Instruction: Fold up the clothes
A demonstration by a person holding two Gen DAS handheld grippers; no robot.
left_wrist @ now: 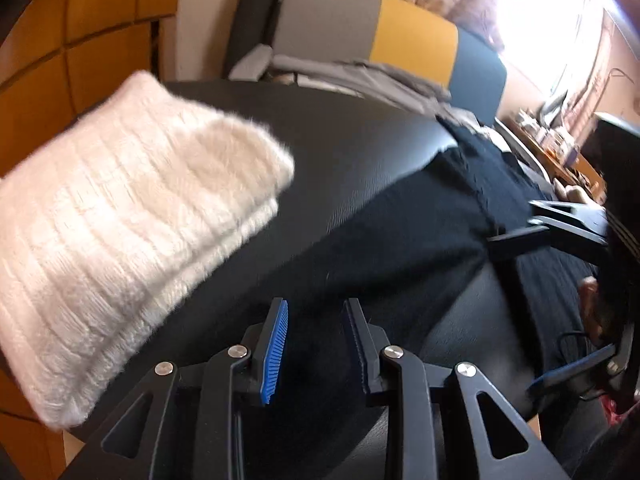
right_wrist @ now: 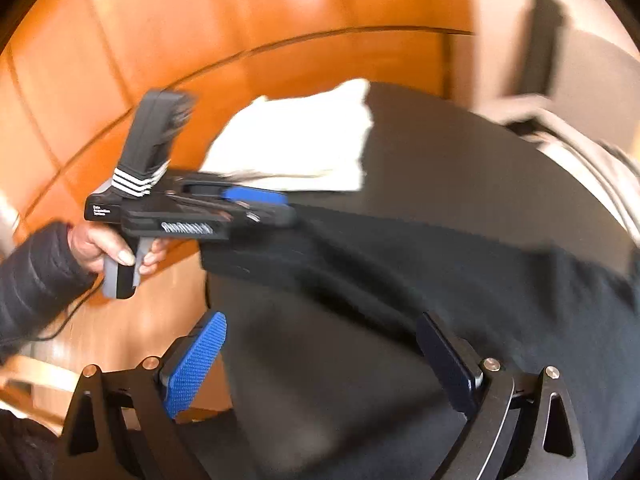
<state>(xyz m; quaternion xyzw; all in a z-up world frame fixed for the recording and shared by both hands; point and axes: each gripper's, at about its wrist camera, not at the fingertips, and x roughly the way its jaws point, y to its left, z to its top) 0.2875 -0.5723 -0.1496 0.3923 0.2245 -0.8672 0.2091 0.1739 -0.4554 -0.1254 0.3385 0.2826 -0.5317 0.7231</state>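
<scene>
Left claw (left_wrist: pixel 316 344) is gaping narrowly over a black knit (left_wrist: pixel 400 240); a fluffy ribbed white sweater (left_wrist: pixel 120 220) is lying left of it; right claw (right_wrist: pixel 320 364) is spreading wide.

1. Motion-blurred throughout the right wrist view: folded white sweater (right_wrist: pixel 296 144), black garment (right_wrist: pixel 400 248).
2. Cut off at the picture's left edge: white sweater (left_wrist: pixel 120 220).
3. Too small and overexposed to identify: clutter on the desk (left_wrist: pixel 560 148) by the window.
</scene>
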